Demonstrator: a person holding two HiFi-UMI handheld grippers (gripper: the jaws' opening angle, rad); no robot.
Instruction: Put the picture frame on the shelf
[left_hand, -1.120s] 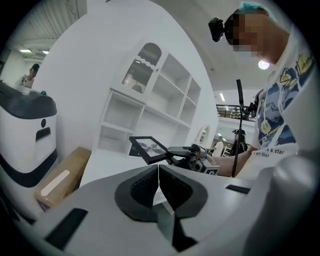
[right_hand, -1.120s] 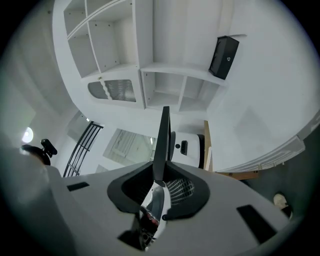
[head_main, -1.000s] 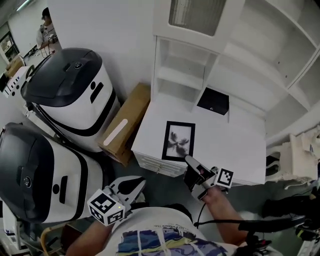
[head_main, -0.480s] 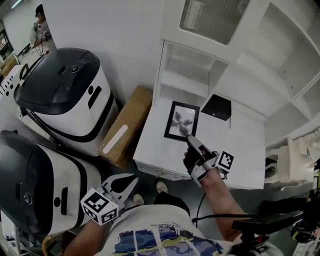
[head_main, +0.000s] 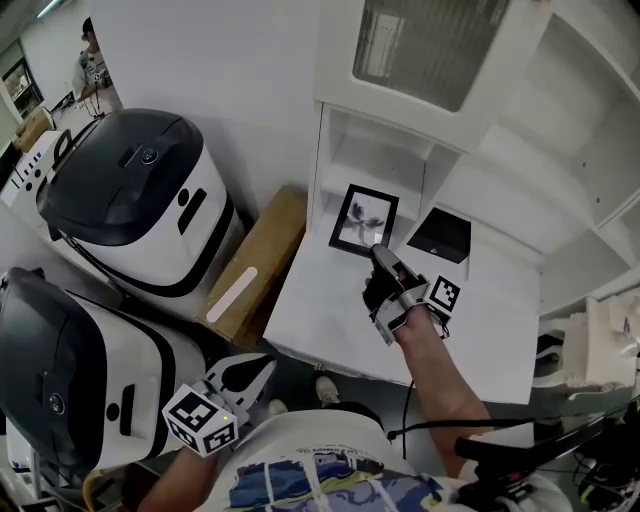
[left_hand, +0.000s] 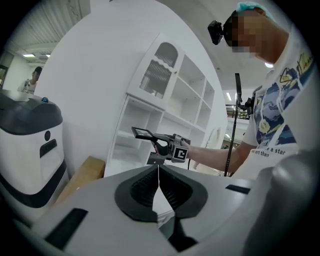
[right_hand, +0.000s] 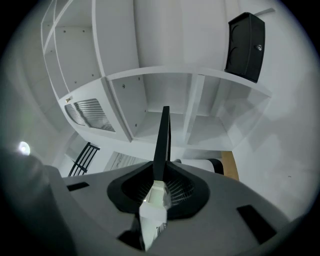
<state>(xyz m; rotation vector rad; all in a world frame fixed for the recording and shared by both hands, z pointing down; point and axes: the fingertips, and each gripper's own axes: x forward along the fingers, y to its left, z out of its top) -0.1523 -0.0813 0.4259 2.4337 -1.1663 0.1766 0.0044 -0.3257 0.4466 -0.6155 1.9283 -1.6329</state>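
Observation:
The black picture frame (head_main: 363, 222) with a dark flower print hangs in the air in front of the low open compartment of the white shelf unit (head_main: 372, 152). My right gripper (head_main: 378, 262) is shut on its near edge. In the right gripper view the frame (right_hand: 162, 142) stands edge-on between the jaws of that gripper (right_hand: 160, 184), pointing into the shelf (right_hand: 150, 95). The left gripper view shows the frame (left_hand: 144, 133) from the side, held level. My left gripper (head_main: 266, 369) stays low by my body, its jaws together on nothing (left_hand: 158, 179).
A flat black thing (head_main: 440, 235) lies on the white desk top (head_main: 480, 310) to the right of the frame. Two large white and dark grey machines (head_main: 140, 195) (head_main: 70, 370) and a cardboard box (head_main: 255, 265) stand at the left. A person (head_main: 92, 58) is far back.
My right gripper has lifted the frame off the desk top and carried it away from me toward the shelf's low compartment. The left gripper has barely moved.

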